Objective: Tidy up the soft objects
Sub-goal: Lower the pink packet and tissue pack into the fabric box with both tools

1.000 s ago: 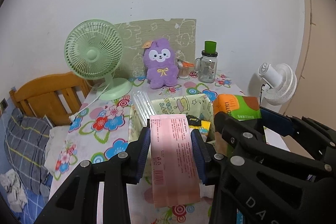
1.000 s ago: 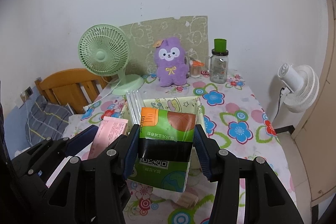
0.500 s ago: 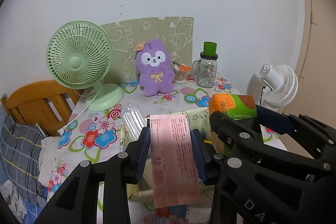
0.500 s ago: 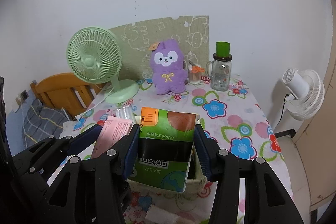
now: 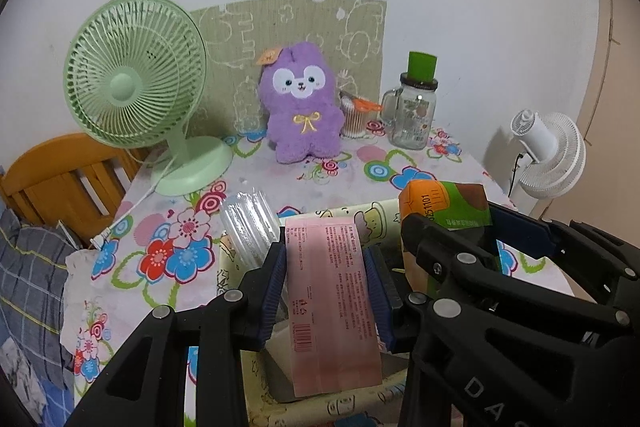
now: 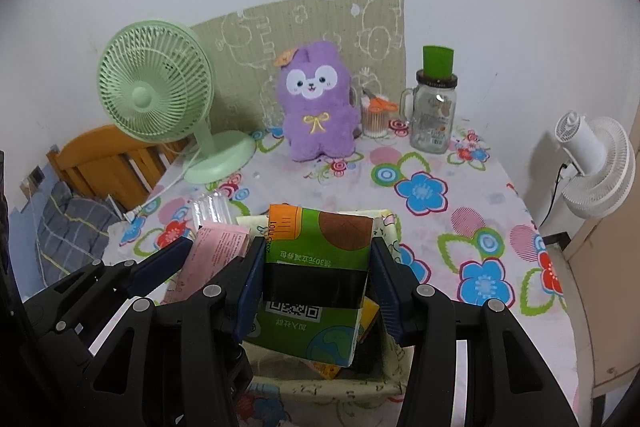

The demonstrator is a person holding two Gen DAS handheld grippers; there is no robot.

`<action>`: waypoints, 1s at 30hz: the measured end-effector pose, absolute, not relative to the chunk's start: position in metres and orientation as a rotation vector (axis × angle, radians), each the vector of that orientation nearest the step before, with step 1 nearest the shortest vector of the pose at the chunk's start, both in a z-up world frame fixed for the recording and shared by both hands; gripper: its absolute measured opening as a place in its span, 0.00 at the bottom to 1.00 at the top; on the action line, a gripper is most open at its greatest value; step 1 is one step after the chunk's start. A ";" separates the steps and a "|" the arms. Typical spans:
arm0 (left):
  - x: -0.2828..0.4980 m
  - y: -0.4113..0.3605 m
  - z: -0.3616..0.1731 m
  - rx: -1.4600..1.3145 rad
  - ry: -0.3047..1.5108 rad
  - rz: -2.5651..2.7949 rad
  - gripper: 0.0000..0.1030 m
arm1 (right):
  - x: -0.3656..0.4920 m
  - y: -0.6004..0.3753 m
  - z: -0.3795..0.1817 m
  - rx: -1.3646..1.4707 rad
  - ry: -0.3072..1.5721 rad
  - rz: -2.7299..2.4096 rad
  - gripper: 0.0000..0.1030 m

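Pink and flat, a soft plastic tissue packet point(image 5: 332, 303) sits clamped between the blue pads of the left gripper point(image 5: 326, 293) in the left wrist view, hanging over a cream fabric storage basket point(image 5: 362, 217) on the flowered tablecloth point(image 5: 180, 247). Seen from the right wrist, the right gripper point(image 6: 316, 285) pinches a green-and-orange soft tissue pack point(image 6: 316, 275) above the same basket point(image 6: 390, 227), with a purple plush toy point(image 6: 318, 107) upright by the wall.

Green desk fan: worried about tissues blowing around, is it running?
Off, apparently: the green desk fan shows blades unblurred behind its grille.
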State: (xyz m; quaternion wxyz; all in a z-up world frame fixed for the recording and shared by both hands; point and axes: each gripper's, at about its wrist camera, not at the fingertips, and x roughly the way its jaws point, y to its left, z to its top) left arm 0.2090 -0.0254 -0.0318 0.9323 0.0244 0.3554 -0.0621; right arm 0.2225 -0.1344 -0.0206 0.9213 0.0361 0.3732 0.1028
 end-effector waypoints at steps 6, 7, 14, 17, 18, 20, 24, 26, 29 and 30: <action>0.222 -0.024 -0.047 0.045 0.759 -0.133 0.42 | 0.238 -0.131 -0.038 0.077 0.810 0.210 0.52; 0.223 -0.023 -0.049 0.047 0.761 -0.128 0.48 | 0.240 -0.131 -0.040 0.075 0.815 0.210 0.52; 0.225 -0.021 -0.057 0.066 0.776 -0.125 0.77 | 0.248 -0.127 -0.051 0.060 0.849 0.209 0.61; 0.222 -0.021 -0.056 0.064 0.760 -0.136 0.85 | 0.246 -0.130 -0.052 0.073 0.836 0.206 0.77; 0.221 -0.022 -0.055 0.068 0.754 -0.136 0.87 | 0.246 -0.130 -0.052 0.070 0.831 0.202 0.78; 0.220 -0.025 -0.055 0.083 0.752 -0.131 0.88 | 0.246 -0.130 -0.053 0.051 0.834 0.195 0.79; 0.215 -0.028 -0.053 0.084 0.749 -0.132 0.90 | 0.241 -0.131 -0.051 0.049 0.836 0.194 0.79; 0.210 -0.028 -0.051 0.081 0.746 -0.129 0.91 | 0.237 -0.132 -0.049 0.047 0.830 0.192 0.79; 0.204 -0.028 -0.048 0.079 0.737 -0.127 0.92 | 0.230 -0.133 -0.045 0.045 0.818 0.192 0.80; 0.202 -0.028 -0.047 0.078 0.734 -0.126 0.93 | 0.228 -0.134 -0.044 0.044 0.814 0.191 0.80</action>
